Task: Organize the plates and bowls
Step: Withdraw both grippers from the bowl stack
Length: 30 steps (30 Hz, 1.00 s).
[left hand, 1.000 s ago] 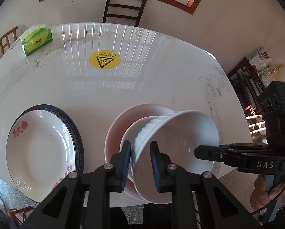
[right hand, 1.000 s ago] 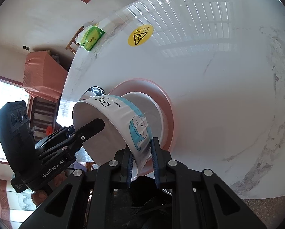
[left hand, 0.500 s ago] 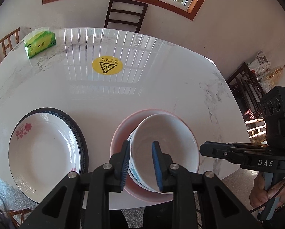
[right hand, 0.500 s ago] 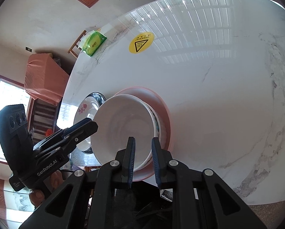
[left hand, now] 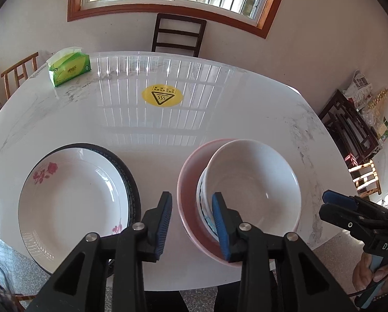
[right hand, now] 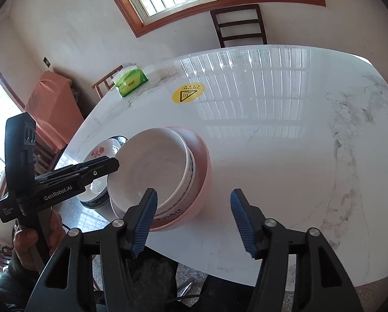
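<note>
Left wrist view: hovering over the near table edge with the left gripper, fingers spread and gripping nothing, one blue pad just in front of the bowl stack's near-left rim. Sitting nested at near right, a white bowl inside a second bowl bearing blue print, both inside a pink bowl — likely stacked so to gather the bowls in one pile. Lying at near left, a flowered white plate on a dark-rimmed plate, plates kept as a separate pile. Showing on the far side, a green tissue pack with unreadable print, and a yellow round sticker carrying a heat-warning triangle. Reading "DAS" on the right gripper at the right edge.

Right wrist view: hanging above the near table edge with the right gripper, fingers spread wide and holding nothing, left pad just beside the pink bowl's near wall. Reading "GenRobot.AI" on the left gripper's body at left. Showing dark characters on the second bowl's outside, too small to read. Resting beyond the bowls, the plate pile, mostly hidden.
</note>
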Available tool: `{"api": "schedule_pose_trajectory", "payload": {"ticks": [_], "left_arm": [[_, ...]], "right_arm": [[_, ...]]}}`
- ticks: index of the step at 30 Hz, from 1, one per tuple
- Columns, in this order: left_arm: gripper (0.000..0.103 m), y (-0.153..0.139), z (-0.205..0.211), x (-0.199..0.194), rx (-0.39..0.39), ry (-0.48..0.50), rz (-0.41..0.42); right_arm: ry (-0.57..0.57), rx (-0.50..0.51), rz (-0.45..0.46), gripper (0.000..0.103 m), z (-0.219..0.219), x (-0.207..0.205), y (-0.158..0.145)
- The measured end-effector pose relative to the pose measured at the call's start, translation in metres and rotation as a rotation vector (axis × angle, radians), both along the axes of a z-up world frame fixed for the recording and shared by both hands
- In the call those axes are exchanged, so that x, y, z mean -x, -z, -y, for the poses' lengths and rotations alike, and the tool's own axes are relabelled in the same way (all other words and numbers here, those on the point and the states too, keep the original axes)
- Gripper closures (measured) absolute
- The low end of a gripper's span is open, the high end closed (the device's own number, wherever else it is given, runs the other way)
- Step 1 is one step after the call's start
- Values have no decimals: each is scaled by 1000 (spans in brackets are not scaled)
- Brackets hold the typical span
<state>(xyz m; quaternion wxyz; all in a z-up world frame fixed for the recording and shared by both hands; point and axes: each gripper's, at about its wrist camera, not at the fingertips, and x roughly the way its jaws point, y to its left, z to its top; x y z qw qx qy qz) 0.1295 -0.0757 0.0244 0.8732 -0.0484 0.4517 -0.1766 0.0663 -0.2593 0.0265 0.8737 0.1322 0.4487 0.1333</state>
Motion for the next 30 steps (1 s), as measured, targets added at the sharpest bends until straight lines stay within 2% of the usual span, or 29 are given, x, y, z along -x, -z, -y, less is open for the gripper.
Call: {"api": "schedule_pose_trajectory", "payload": {"ticks": [3,5,9,16,21,25,28,30], "left_arm": [[69,0,-1,6,-1,-6,31],[68,-3,-3,10,0,-23,54],[67,-8,-2,19,-38,-47,113],[60,-14,-3,30,-129,-89,217],[60,-11,-4,31,-159,-94,230],[60,-8,-7,29,-172,-103,232],[60,-7,-9,28,-172,-109,230],[60,-6,-9,27,-178,-112,229]], "right_arm": [[17,-35,0,43,7,8,7],[37,-47,1,39,12,12,10],[52,-73,-1,38,15,14,16],[25,-8,43,24,-1,20,14],[7,32,80,12,-14,21,7],[79,63,143,4,-13,25,-5],[122,47,253,0,-7,34,-20],[122,70,333,0,-4,41,-29]]}}
